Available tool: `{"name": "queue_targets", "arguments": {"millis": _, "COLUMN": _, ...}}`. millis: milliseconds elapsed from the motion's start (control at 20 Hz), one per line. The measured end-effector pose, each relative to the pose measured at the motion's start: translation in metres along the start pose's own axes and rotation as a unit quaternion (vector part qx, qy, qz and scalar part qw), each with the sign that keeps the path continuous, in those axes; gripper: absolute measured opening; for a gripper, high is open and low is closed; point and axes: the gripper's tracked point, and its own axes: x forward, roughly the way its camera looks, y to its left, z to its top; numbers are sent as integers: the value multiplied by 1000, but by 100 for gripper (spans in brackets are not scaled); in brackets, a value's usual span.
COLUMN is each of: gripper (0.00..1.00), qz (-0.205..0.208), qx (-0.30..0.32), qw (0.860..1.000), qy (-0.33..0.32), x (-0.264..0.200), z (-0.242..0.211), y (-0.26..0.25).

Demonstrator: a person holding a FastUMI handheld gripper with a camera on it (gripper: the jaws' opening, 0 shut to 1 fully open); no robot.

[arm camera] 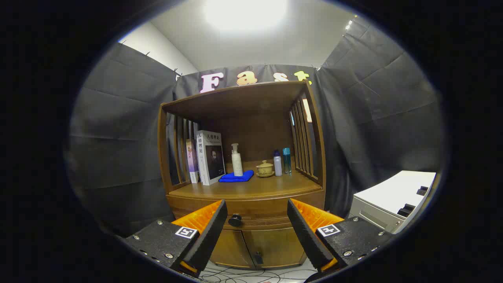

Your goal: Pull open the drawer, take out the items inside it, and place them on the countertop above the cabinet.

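A wooden cabinet stands ahead with a countertop (251,188) under a roofed shelf. Below the countertop is the drawer (259,210), closed, with a dark round knob (235,220). My gripper (257,208) is open, fingers spread wide, held a short way in front of the drawer. The knob sits between the fingers, closer to the left finger (214,230). The drawer's inside is hidden.
On the countertop stand books (208,157), a pump bottle (236,160) on a blue cloth (237,177), a lidded cup (265,168) and two small bottles (282,162). Two cabinet doors (255,247) sit below the drawer. A white unit (393,200) is at the right. Cables lie on the floor.
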Motion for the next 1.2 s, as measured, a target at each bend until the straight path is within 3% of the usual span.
{"name": "queue_targets", "arguments": {"millis": 800, "gripper": 95, "qz": 3, "qx": 7, "qw": 1000, "qy": 6, "x": 29, "z": -16, "y": -5}}
{"name": "queue_targets", "arguments": {"millis": 1200, "gripper": 95, "qz": -2, "qx": 24, "qw": 1000, "qy": 16, "x": 68, "z": -15, "y": -4}}
